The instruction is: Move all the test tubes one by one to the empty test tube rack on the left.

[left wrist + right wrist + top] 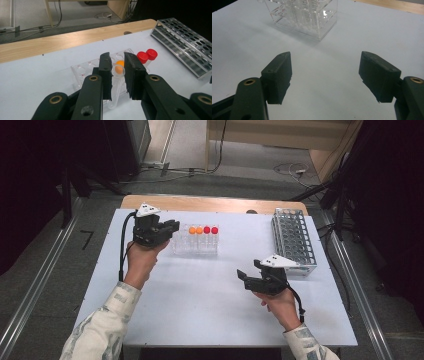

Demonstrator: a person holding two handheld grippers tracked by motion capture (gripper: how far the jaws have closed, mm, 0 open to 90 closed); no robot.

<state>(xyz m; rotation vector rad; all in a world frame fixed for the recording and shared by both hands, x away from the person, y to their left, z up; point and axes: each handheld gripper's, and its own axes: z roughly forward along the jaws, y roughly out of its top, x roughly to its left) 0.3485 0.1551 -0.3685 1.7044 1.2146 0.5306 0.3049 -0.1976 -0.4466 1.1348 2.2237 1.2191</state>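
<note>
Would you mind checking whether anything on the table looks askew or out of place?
Only one thing: an orange-capped tube is tilted between the pads of the left gripper, above the clear rack, while the red-capped tubes stand upright. Nothing looks spilled or damaged.

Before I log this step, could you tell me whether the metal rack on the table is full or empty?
Empty: the metal rack shows bare holes in the high view, and all capped tubes stand in the clear rack.

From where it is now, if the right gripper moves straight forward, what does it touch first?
Probably the clear plastic rack. The right gripper has open jaws and points at it across bare white table; depth is uncertain.
</note>
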